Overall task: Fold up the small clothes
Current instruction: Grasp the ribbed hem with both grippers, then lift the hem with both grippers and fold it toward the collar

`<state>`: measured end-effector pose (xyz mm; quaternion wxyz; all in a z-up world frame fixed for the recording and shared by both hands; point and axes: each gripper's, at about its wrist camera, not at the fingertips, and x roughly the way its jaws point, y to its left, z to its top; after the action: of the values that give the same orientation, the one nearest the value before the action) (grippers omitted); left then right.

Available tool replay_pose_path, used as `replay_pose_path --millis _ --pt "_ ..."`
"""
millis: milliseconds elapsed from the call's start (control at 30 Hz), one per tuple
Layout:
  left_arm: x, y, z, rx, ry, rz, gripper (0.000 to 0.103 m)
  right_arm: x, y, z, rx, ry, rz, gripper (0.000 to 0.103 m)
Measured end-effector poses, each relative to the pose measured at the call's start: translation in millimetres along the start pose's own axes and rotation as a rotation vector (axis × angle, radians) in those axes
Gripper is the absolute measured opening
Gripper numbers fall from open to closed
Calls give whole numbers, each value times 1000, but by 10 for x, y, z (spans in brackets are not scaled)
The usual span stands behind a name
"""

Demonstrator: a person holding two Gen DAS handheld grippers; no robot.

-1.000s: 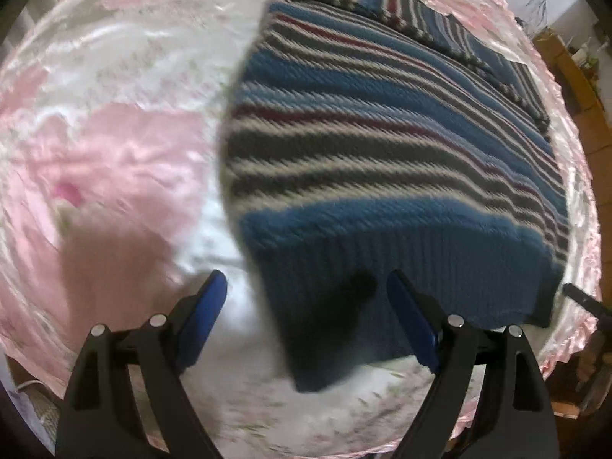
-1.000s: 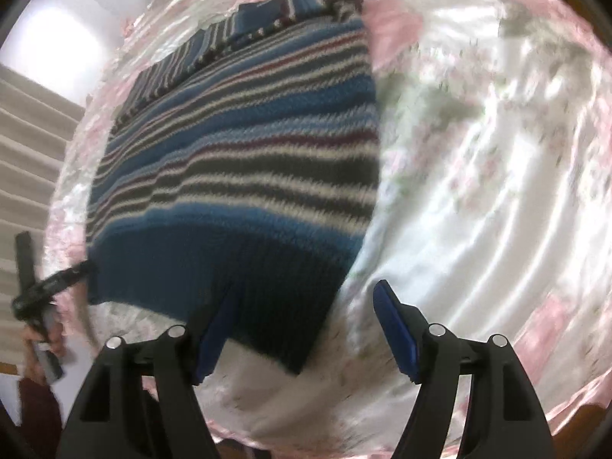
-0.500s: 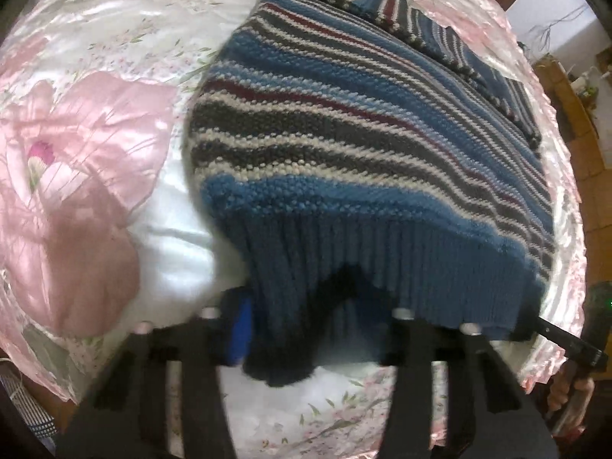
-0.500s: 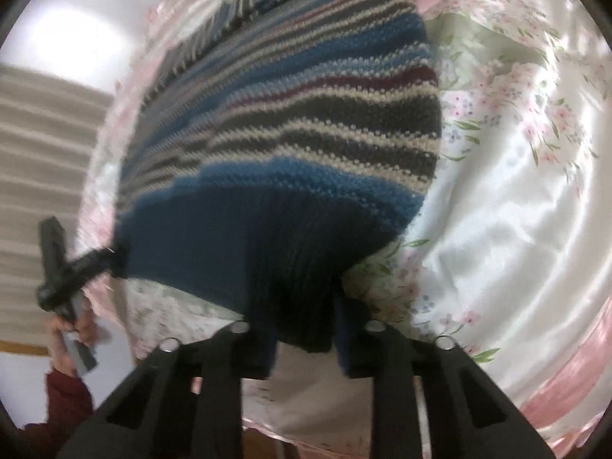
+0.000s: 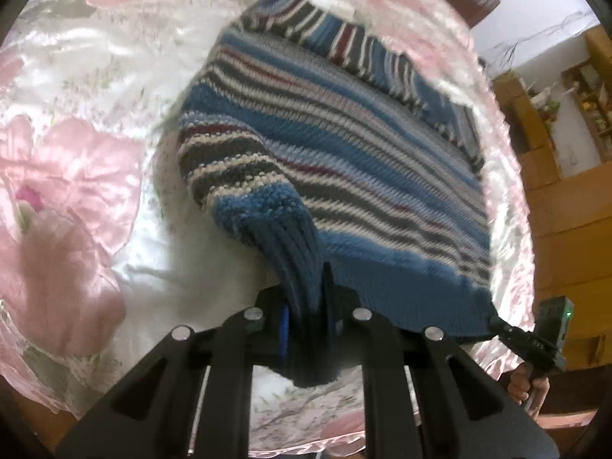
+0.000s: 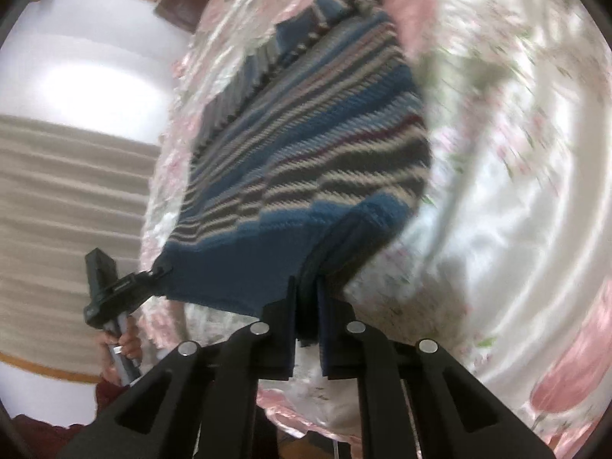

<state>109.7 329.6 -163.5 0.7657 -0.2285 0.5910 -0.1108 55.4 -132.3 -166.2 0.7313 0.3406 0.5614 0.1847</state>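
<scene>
One striped knitted sweater [image 5: 344, 176] lies spread on a satin floral bedcover [image 5: 95, 176], its ribbed blue hem [image 5: 298, 264] nearest the cameras and raised off the cover at both near corners. The left gripper [image 5: 306, 325] is clamped on the hem's left corner, the rib bunched between its closed jaws; the right gripper [image 6: 306, 306] is likewise pinched shut on the hem's right corner. Each wrist view shows the opposite gripper at the far hem corner with a hand around its handle. Risks, as judged: the thick rib may slip from a narrow pinch if the two corners are lifted unevenly; the sweater may slide on the slick satin instead of folding over; only one knit layer may be caught. Count: one sweater, two grippers, one bedcover.
</scene>
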Motion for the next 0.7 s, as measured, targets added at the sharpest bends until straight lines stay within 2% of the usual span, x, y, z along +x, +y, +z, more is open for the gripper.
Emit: replay_pose_path --millis 100,300,400,567,633,700 --pt "-72 -27 -1 -35 -50 -14 12 -45 136 246 -67 13 24 8" --pt "-36 17 171 -104 -62 -55 12 -153 243 805 -91 -4 63 7" --pt "-4 4 407 -122 -60 -67 12 -179 250 1074 -84 -44 51 7" --pt "265 -42 962 -101 -13 -75 13 64 106 1414 13 -62 3 7" --pt "418 -67 1180 -75 -8 -65 16 232 3 1542 60 -58 -27 7" --pt "531 -72 1328 -57 9 -57 24 343 -113 1628 104 -53 -60 10"
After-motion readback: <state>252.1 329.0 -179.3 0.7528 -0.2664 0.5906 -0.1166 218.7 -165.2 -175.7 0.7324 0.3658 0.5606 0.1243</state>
